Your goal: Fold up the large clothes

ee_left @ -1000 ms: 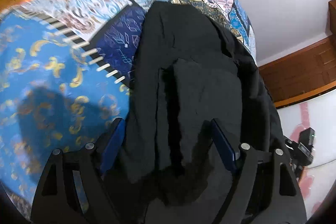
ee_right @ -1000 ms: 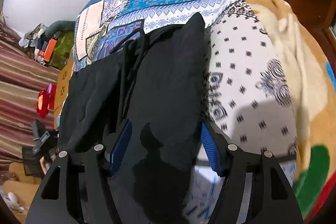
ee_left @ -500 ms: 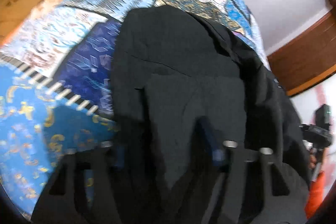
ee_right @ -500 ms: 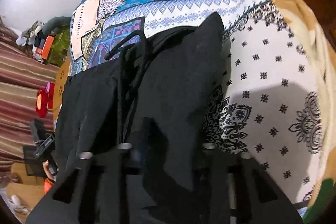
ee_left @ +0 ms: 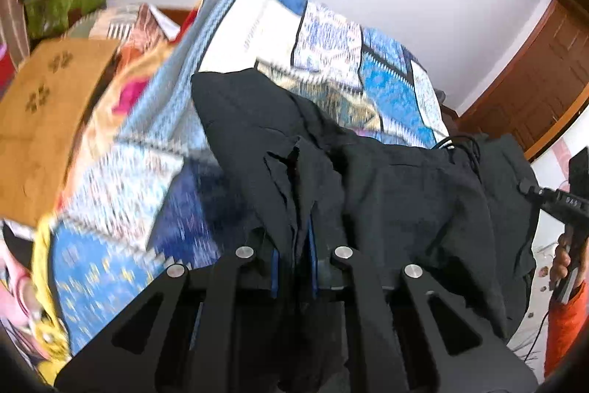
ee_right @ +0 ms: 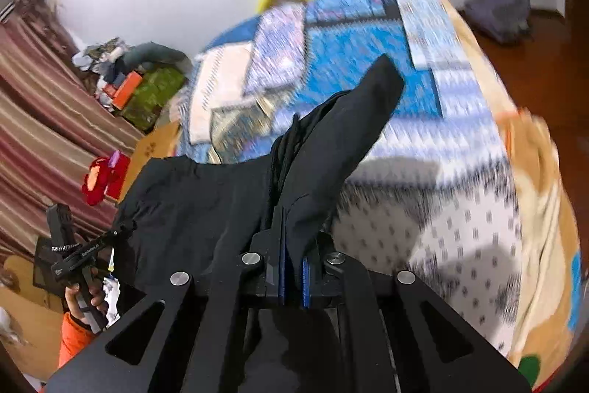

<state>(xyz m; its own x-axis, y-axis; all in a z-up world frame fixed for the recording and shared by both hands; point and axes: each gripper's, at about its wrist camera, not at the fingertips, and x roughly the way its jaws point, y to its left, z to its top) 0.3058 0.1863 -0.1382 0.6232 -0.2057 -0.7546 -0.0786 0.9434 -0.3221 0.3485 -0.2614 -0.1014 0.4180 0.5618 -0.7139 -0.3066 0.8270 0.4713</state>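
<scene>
A large black garment with a drawstring lies on a patchwork bedspread and is lifted at its near edge. My left gripper is shut on a pinch of the black cloth, its blue pads pressed on the fabric. My right gripper is shut on the other near end of the same garment, and one corner stands up beyond it. Each view shows the other gripper at its edge, the right one and the left one.
A brown cardboard box lies at the bed's left side. Clutter and a green bag sit by a striped curtain. A wooden door stands to the right. An orange and cream blanket covers the bed's right edge.
Both grippers closed from open onto the black garment's near edge and lifted it. The views tilted up and now show the wall and room.
</scene>
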